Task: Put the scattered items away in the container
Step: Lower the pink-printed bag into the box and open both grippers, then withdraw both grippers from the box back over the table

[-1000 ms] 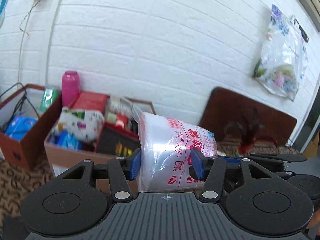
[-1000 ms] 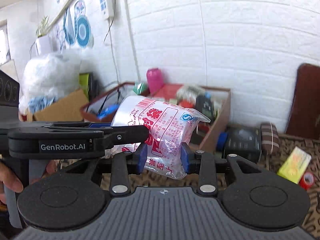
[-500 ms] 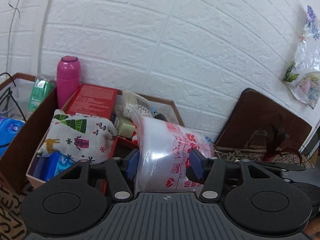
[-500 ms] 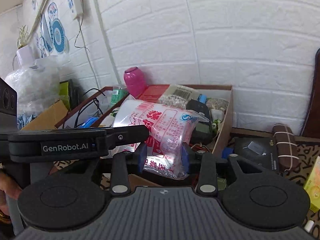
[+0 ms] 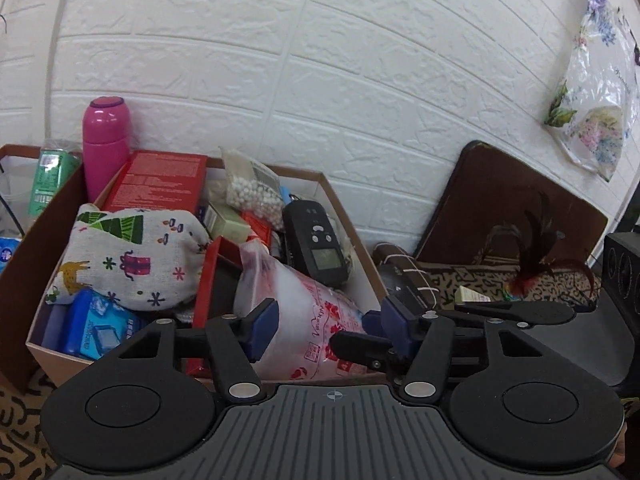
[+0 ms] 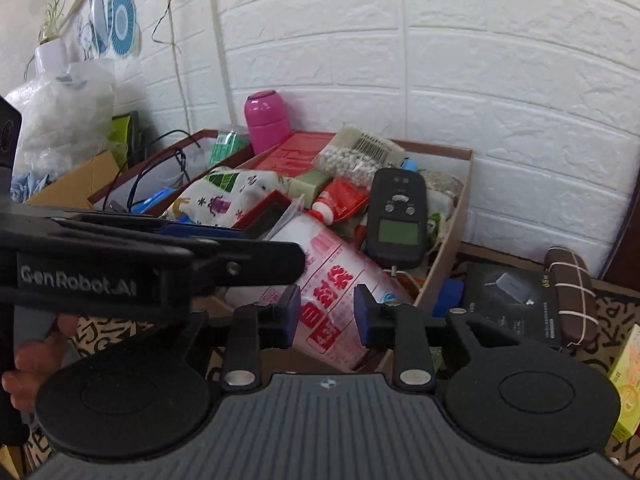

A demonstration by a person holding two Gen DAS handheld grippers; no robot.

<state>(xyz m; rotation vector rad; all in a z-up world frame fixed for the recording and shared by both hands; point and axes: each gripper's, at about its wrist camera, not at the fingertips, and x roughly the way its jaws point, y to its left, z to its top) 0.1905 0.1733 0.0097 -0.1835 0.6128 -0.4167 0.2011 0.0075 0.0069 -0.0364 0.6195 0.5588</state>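
The bag (image 5: 304,320), clear plastic with red print, lies tilted over the box's (image 5: 352,236) near edge, its top among the clutter inside. The left gripper (image 5: 324,326) has just eased a little closed, but its pads stand spread, the right one clear of the bag. The right gripper (image 6: 326,316) has just been closing, pads pinching the bag's lower end. A black remote (image 6: 396,216) lies just beyond.

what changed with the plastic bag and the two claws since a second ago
Both claws carried the plastic bag forward and down; it now lies on the clutter in the cardboard box. The left claw has opened off it; the right claw has just been closing, bag between its pads. The box's contents look unmoved.
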